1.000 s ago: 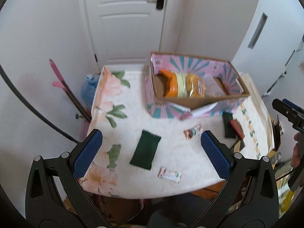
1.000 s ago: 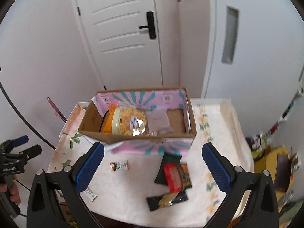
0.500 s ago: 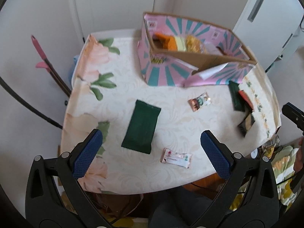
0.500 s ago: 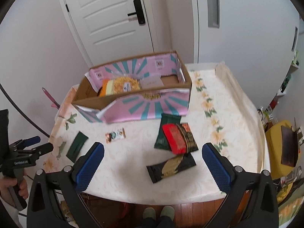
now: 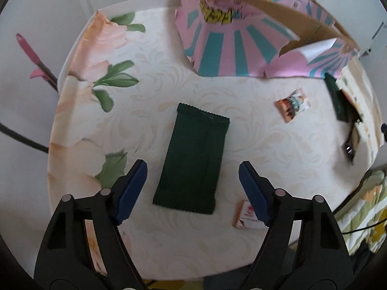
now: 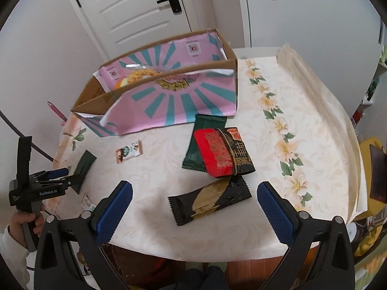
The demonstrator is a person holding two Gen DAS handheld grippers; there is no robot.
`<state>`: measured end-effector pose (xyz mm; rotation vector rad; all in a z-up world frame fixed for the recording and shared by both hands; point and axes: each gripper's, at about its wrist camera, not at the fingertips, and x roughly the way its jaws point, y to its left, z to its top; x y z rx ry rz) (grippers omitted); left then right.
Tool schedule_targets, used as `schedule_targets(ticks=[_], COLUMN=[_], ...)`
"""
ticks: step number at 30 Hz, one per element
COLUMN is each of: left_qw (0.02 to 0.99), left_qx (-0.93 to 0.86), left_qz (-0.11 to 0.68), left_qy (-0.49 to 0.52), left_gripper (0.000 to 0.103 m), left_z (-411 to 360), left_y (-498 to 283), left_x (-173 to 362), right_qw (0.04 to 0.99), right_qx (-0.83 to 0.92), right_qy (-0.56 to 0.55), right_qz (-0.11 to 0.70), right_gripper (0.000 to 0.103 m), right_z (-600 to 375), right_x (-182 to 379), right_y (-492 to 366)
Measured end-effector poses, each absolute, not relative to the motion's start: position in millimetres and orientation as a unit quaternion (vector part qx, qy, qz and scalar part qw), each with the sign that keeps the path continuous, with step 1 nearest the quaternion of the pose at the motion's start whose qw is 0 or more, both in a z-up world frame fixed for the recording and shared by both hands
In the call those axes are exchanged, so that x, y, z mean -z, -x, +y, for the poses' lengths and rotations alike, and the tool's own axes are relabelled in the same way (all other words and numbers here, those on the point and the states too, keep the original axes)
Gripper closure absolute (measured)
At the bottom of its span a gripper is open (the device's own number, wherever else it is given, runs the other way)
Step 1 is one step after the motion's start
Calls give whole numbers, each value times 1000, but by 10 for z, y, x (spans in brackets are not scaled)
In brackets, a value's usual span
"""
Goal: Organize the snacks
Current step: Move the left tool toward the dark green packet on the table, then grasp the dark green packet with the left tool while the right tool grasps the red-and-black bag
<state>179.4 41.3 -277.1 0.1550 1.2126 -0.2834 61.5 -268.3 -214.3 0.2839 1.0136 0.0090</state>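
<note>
Left gripper [image 5: 192, 188], jaws apart and just been closing astride dark green packet [image 5: 193, 159]: centre, lower to surface [image 5: 241, 125], pinch long edges.

A big box [image 6: 169, 101] stands at the back of the table [image 6: 302, 145], near the door [image 6: 135, 12]; some snack bags [image 6: 142, 75] sit inside it; in front of the box a flat packet [image 5: 193, 159] lies alone on the left part of the table; a small packet [image 5: 292, 105] lies between it and the box's front; another small packet [image 5: 244, 215] lies near the table's front edge; on the right, just before the box, a packet [image 6: 217, 154] rests on top of another packet [image 6: 200, 142]; one more packet [image 6: 210, 199] lies in front of that pile, close to it.
</note>
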Motion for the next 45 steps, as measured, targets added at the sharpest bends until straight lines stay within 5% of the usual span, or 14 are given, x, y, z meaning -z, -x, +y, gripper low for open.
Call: schedule_targets(ticks=[10, 27, 31, 38, 45], left_qw=[799, 804, 806, 810, 815], left_qx=[150, 145, 145, 148, 153], left_qz=[571, 571, 569, 564, 556], left_qy=[-109, -80, -72, -55, -54], left_gripper=[60, 61, 61, 61, 61], left_z=[292, 291, 251, 121, -17], left_y=[-1849, -1807, -1781, -1736, -1732], left_x=[2777, 2586, 2469, 2277, 2179], right_qw=[852, 846, 842, 813, 813], right_qx=[-3, -5, -10, -52, -86], right_qy=[-145, -137, -118, -145, -126], right_qz=[504, 515, 526, 561, 562], right_gripper=[0, 1, 5, 29, 32], right_z=[-2780, -2897, -2971, -3215, -3228], right_x=[2313, 2367, 2420, 2728, 2794], right_y=[-775, -949, -1048, -1313, -1459])
